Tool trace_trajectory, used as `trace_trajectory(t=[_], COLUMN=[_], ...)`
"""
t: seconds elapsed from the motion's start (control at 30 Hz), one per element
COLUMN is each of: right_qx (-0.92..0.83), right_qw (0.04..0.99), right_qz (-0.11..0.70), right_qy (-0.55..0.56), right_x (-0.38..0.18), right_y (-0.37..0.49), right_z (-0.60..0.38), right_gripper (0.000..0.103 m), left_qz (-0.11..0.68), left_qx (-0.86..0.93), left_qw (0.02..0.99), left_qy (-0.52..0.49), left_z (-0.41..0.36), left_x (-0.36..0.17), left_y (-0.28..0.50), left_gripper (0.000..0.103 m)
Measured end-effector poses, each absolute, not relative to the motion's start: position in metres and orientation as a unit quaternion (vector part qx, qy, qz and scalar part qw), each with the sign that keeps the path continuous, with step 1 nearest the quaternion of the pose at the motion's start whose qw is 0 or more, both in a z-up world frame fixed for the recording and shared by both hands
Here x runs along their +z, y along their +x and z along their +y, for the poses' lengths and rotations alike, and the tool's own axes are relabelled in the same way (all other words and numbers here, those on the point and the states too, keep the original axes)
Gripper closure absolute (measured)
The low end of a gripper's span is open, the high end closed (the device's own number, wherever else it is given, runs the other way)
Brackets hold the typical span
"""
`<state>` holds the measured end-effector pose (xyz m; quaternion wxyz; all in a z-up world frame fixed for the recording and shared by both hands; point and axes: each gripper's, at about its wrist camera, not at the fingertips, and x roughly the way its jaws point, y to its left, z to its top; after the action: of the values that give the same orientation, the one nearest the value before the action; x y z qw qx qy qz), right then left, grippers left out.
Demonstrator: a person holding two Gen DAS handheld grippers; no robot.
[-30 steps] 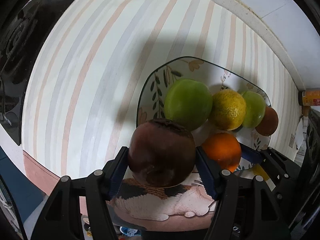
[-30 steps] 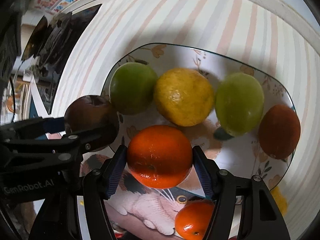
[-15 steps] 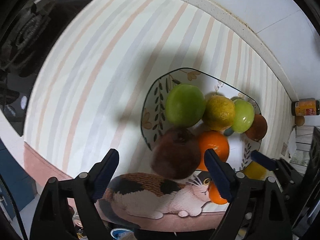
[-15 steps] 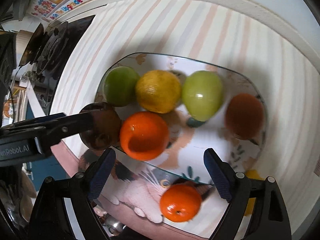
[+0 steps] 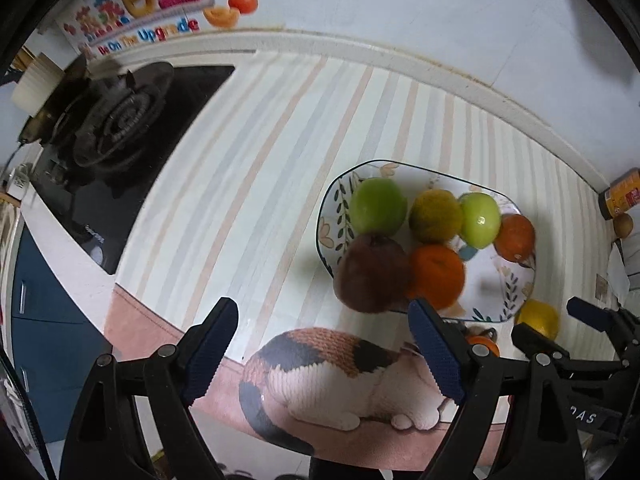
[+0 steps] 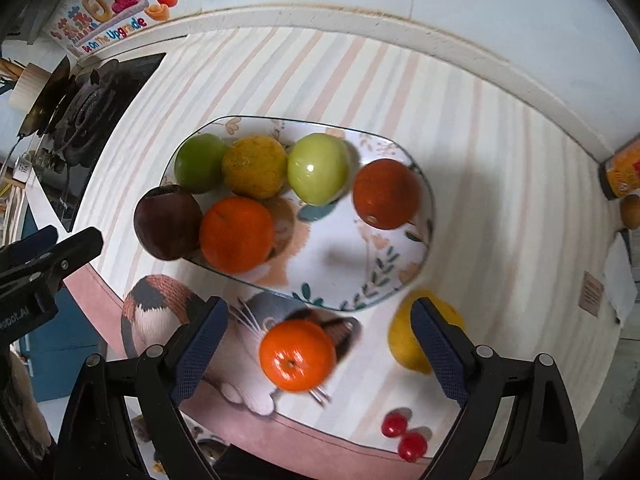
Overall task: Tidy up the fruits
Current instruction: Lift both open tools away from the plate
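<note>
Right gripper (image 6: 318, 354): you are holding it wide open and empty, jaws just been opening.
Left gripper (image 5: 324, 352): also gaping, empty.
Orange (image 6: 297, 355): lying between your right jaws below; firm, smooth, rolls easily, so you are best clamping across its middle.
Plate (image 6: 424, 240): sitting just ahead.

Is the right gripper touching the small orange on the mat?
Apart. The right wrist view shows the right gripper with jaws wide open, and the small orange lying between them with mat visible on both sides.
</note>
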<state>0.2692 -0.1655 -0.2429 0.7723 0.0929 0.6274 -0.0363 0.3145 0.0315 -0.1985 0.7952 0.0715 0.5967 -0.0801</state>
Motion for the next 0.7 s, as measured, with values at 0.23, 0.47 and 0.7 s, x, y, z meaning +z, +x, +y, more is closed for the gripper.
trace_trajectory(t=[0.23,0.47,0.7], right_qx=[-0.036,-0.037,-0.037], right_qw=[0.796,0.824,0.842], right_qz=[0.597,0.56,0.532], right_qy=[0.091,0.083,0.081], right_x=[-0.206,-0.158,-0.122], right_y=[0.233,0.198,0.171], right_z=[-0.172,-0.174,-0.176], right_gripper=[0.008,0.008,0.008], left_qz=[0.563,0.527,0.507], left_qx=[-0.089,-0.095,-0.105], left_qw=[0.818,0.841,0.854], left_qy=[0.079,0.071,0.056], left_z=[0.029,0.029,0.028], left_x=[-0.17,-0.134,-0.106], left_y=[0.282,0.25,0.223], left_gripper=[0.016,0.016,0.016])
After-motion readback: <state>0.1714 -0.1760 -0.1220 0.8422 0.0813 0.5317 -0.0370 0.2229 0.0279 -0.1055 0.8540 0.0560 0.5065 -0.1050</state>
